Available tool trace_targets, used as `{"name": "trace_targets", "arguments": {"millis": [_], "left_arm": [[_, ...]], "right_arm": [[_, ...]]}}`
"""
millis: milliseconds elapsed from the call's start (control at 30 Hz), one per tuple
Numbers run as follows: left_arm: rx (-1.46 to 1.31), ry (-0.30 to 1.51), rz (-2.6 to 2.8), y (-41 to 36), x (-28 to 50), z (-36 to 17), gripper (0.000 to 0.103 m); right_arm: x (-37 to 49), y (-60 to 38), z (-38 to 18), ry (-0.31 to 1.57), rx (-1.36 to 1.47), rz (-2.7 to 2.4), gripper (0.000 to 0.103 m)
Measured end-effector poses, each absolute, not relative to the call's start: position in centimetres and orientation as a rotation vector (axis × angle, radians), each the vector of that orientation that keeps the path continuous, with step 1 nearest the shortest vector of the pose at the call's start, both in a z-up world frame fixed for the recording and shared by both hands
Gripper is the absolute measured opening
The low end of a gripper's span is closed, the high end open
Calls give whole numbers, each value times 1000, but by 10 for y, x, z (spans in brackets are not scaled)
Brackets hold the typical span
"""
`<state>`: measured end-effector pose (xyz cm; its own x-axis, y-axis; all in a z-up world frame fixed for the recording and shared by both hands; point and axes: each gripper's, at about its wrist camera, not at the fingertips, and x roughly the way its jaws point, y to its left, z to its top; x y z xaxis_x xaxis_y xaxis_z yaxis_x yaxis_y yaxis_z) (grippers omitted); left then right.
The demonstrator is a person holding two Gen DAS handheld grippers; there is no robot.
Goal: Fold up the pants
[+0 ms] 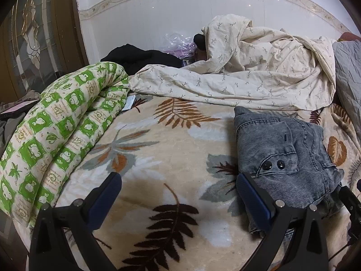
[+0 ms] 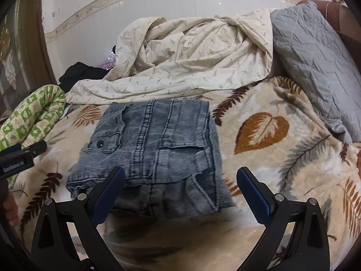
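Observation:
The grey-blue corduroy pants lie folded into a compact rectangle on the leaf-print blanket. They also show at the right of the left wrist view, with two black snaps on a pocket flap. My left gripper is open and empty, over bare blanket just left of the pants. My right gripper is open and empty, hovering over the near edge of the folded pants without touching them. The left gripper shows at the left edge of the right wrist view.
A rolled green-and-white quilt lies at the left. A crumpled cream sheet and black clothes lie at the back by the white wall. A grey quilted pillow sits at the right. A wooden door is far left.

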<state>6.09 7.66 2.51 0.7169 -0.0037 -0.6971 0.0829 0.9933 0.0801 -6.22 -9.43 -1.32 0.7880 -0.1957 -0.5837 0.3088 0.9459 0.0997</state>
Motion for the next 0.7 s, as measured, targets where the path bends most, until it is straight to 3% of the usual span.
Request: {"name": "trace_targets", "arguments": {"millis": [700], "left_arm": [[34, 765, -25, 113, 66, 30, 103]], "right_arm": [[-63, -36, 10, 521, 94, -288, 100]]}}
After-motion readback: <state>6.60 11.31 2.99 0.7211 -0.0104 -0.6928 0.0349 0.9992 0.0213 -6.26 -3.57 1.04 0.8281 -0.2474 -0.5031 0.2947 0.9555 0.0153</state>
